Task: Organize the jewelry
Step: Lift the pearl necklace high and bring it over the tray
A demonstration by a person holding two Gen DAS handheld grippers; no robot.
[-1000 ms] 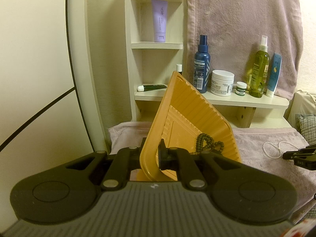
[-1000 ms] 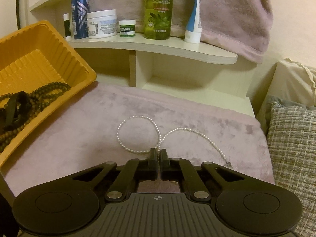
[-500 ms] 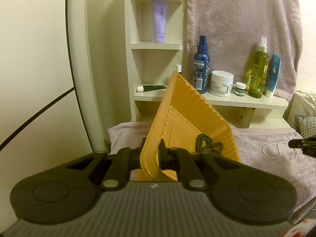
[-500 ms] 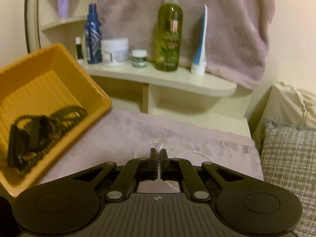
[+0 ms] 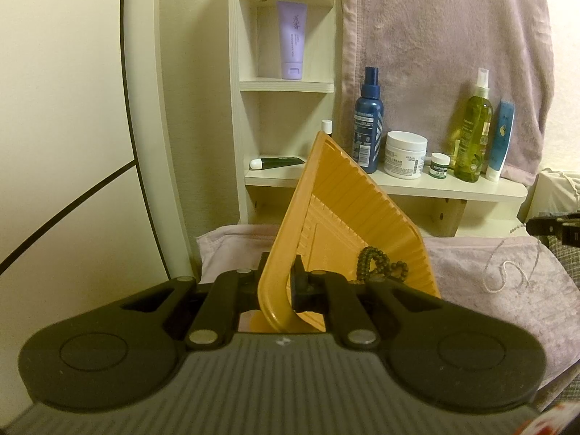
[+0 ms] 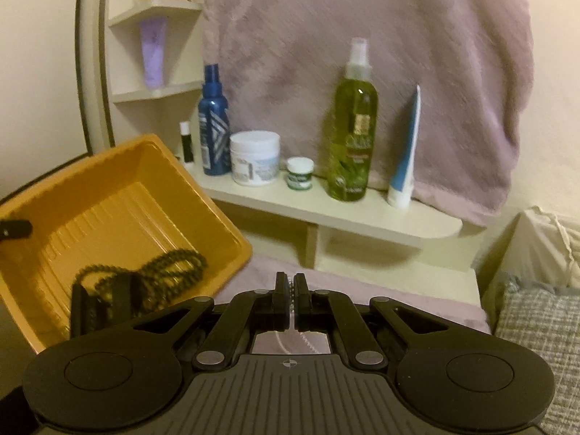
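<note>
My left gripper [image 5: 279, 282] is shut on the rim of an orange tray [image 5: 348, 217] and holds it tilted. A dark bead necklace [image 5: 377, 270] lies in the tray's low corner; it also shows in the right wrist view [image 6: 159, 272] inside the tray [image 6: 108, 195], beside a black strap. My right gripper [image 6: 291, 293] is shut on a white pearl necklace [image 6: 291, 286] and holds it above the pink cloth. In the left wrist view the pearl necklace [image 5: 507, 272] hangs from the right gripper [image 5: 536, 226] down to the cloth.
A shelf [image 6: 362, 217] behind holds a blue bottle [image 6: 214, 127], white jar [image 6: 255, 157], small jar [image 6: 299, 177], green spray bottle [image 6: 353, 134] and a tube [image 6: 406, 159]. A pink towel [image 6: 362, 36] hangs behind. A plaid cushion [image 6: 536, 326] lies right.
My right gripper has lifted with the pearl necklace in it, pulling the strand up off the cloth. The left gripper keeps holding the tilted tray still.
</note>
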